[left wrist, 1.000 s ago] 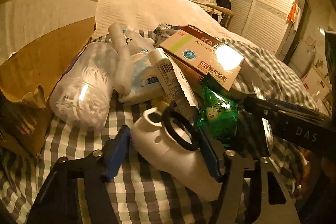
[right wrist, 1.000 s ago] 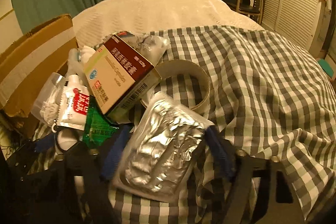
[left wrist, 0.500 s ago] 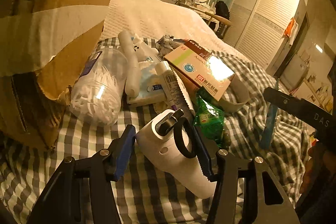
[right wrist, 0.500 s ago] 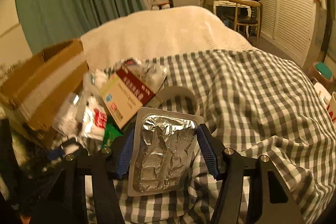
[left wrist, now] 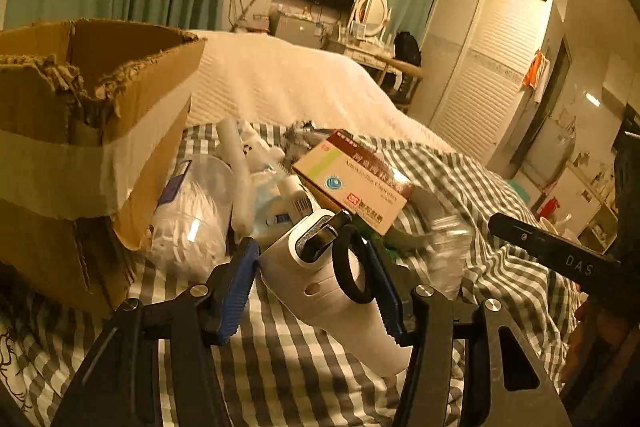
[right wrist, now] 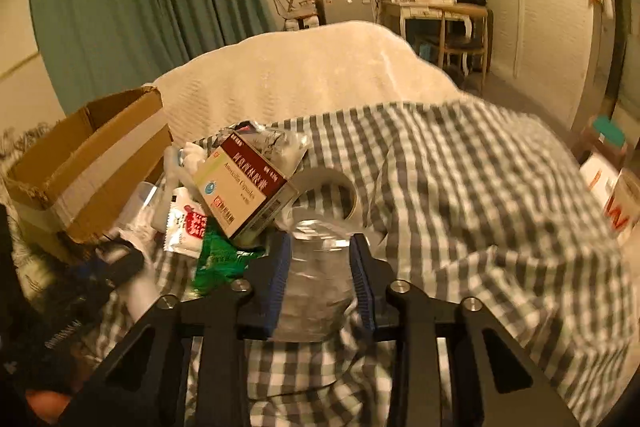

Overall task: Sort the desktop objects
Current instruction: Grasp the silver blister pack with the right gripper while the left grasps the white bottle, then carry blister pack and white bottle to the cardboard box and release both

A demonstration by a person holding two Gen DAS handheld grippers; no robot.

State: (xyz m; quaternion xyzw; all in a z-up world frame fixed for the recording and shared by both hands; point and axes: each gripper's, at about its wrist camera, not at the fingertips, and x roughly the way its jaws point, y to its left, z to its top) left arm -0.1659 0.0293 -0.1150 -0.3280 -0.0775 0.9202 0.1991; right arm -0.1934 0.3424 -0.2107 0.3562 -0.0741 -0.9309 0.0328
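My left gripper [left wrist: 316, 287] is shut on a white handheld device with a black loop strap [left wrist: 320, 271], held above the checked cloth. My right gripper [right wrist: 320, 283] is shut on a silver foil blister pack [right wrist: 316, 291], seen blurred between the blue pads. A pile lies ahead: an amoxicillin box [left wrist: 352, 179] [right wrist: 244, 187], a cotton swab jar [left wrist: 192, 211], a green sachet [right wrist: 224, 259], a white-and-red sachet [right wrist: 186, 223] and a tape roll [right wrist: 332, 187]. An open cardboard box [left wrist: 80, 131] [right wrist: 84, 163] stands at the left.
The checked cloth [right wrist: 480, 207] covers the surface, with a white bedspread [right wrist: 300, 67] behind it. The right gripper's body [left wrist: 560, 259] shows at the right of the left wrist view. A desk, chair and wardrobe stand at the far wall.
Both grippers have risen and pulled back with their objects. The left one moved toward the cardboard box. The right one's jaws have closed in and the foil pack has turned.
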